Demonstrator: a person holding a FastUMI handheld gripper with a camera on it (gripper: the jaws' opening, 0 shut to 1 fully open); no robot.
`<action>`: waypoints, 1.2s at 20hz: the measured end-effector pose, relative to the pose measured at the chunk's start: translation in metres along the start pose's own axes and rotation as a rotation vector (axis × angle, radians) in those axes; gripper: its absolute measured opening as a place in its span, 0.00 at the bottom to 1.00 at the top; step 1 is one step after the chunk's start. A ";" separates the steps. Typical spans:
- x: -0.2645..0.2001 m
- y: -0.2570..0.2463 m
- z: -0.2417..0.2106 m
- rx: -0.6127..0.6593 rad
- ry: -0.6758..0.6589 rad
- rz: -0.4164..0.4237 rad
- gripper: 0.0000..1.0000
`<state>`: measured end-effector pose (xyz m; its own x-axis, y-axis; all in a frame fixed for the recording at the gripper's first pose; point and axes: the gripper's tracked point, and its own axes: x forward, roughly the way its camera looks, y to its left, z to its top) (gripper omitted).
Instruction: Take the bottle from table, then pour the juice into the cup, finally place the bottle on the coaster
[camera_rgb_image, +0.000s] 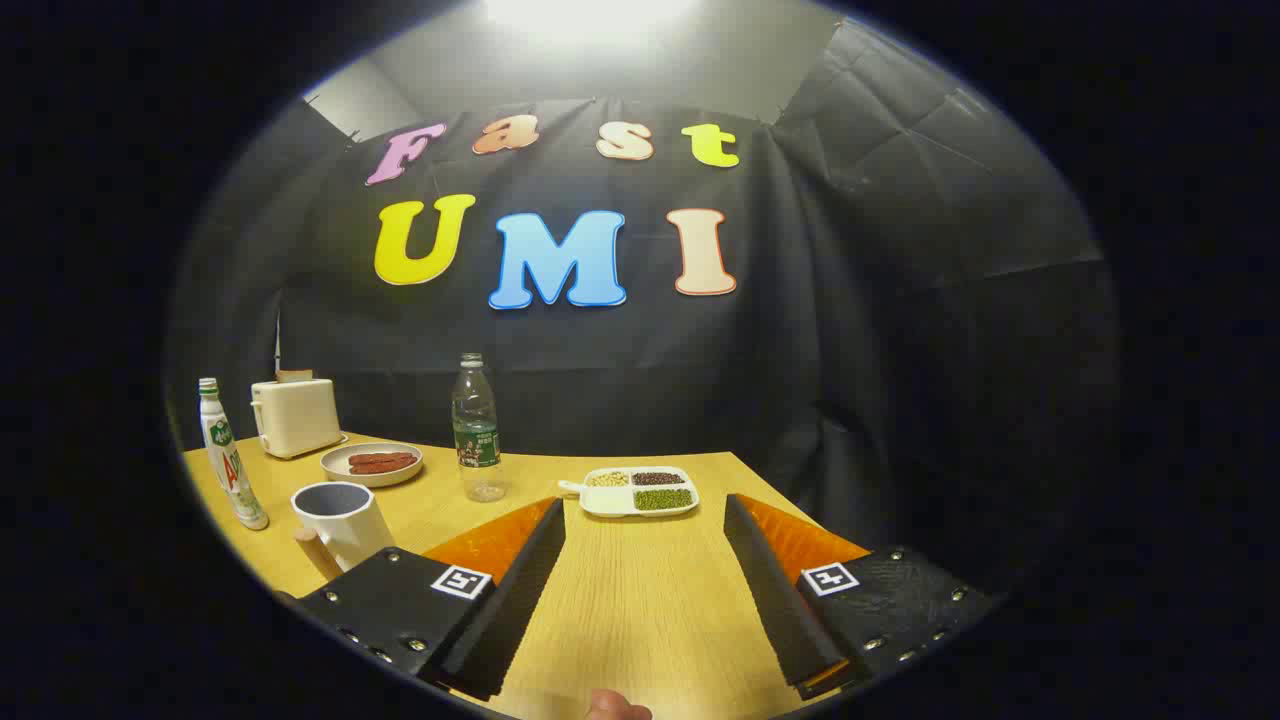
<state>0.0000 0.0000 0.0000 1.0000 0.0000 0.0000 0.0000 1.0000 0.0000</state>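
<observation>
Tabletop: bottle beyond open tongs.

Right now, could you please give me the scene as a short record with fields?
tongs: open, nothing between them, above the wooden table
clear plastic bottle: upright, beyond the left finger
white cup: beside the left finger
white juice bottle: upright, left of the cup
divided white dish: just ahead of the tongs

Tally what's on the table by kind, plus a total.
Bottles: 2, a clear plastic bottle and a white labelled bottle
Cups: 1, white cup
Dishes: 2, round plate, divided tray
Toasters: 1
Total: 6
Tool open, holding nothing.
</observation>
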 end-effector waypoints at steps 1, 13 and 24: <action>-0.006 0.009 0.006 0.019 0.004 -0.013 0.97; -0.089 0.091 0.077 0.028 -0.093 -0.100 0.97; -0.115 0.167 0.064 -0.024 -0.083 -0.094 0.97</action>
<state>-0.1147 0.1669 0.0643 0.9921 -0.0928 0.0840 0.0947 0.9953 -0.0200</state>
